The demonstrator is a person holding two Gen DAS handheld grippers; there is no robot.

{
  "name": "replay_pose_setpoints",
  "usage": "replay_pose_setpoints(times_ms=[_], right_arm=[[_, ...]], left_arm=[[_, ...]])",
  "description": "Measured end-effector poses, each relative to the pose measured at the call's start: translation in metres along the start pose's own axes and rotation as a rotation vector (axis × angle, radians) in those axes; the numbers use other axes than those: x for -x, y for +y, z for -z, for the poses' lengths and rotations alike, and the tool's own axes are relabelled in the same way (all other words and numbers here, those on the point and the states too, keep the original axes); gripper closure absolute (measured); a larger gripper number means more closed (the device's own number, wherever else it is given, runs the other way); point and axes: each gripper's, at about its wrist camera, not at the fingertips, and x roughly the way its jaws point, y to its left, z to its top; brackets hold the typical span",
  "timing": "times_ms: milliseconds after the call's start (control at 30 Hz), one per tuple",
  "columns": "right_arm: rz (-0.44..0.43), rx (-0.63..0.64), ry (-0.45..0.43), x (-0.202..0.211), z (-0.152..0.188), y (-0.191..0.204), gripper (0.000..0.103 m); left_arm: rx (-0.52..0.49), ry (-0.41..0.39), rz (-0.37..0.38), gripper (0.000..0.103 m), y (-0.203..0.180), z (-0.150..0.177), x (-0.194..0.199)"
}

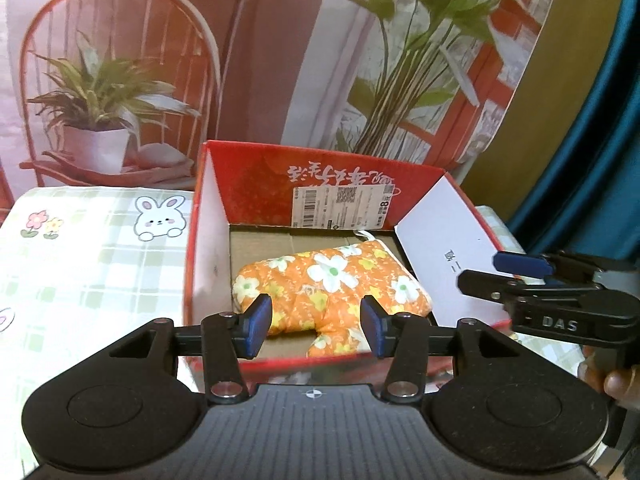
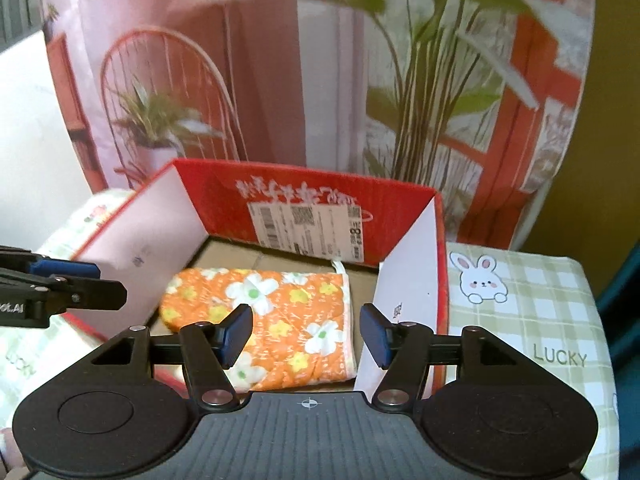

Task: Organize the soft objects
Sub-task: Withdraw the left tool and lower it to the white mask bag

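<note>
An orange mitt with white and yellow flowers (image 1: 332, 280) (image 2: 280, 312) lies flat on the floor of an open red cardboard box (image 1: 260, 184) (image 2: 400, 208). My left gripper (image 1: 316, 326) hovers over the box's near rim, open, with the mitt showing in the gap well below its blue pads. My right gripper (image 2: 306, 334) is open in the same way above the mitt's right half, touching nothing. Each gripper shows side-on in the other's view, the right one (image 1: 480, 270) over the box's right flap and the left one (image 2: 112, 282) over the left flap.
The box stands on a green plaid tablecloth with bunny prints (image 1: 80, 272) (image 2: 532, 312). A printed backdrop of a chair and plants (image 1: 280, 60) hangs right behind the box. A hand (image 1: 616, 384) grips the right tool's handle, and a blue curtain (image 1: 600, 160) hangs at the far right.
</note>
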Motion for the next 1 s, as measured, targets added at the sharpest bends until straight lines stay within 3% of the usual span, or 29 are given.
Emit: replay_pose_setpoints(times_ms=[200,400,600,700,1000], right_arm=[[-0.004,-0.050,-0.103,0.044,0.028,0.000,0.042],[-0.007,-0.046,-0.075,0.056,0.059,0.003,0.040],[0.011,-0.058,-0.003,0.042,0.085,0.006,0.037],[0.039,-0.078,0.024,0.036,0.095,0.005,0.016],[0.057,-0.161,0.083,0.022,0.112,-0.006,0.006]], left_arm=[[0.053,-0.031,-0.003,0.052,0.008,0.019,0.025],[0.094,-0.020,-0.011,0.052,0.014,0.039,0.030],[0.140,0.044,-0.019,0.052,0.024,0.062,0.016],[0.159,0.077,-0.025,0.052,0.030,0.074,0.010],[0.205,0.154,0.003,0.052,0.036,0.095,-0.006]])
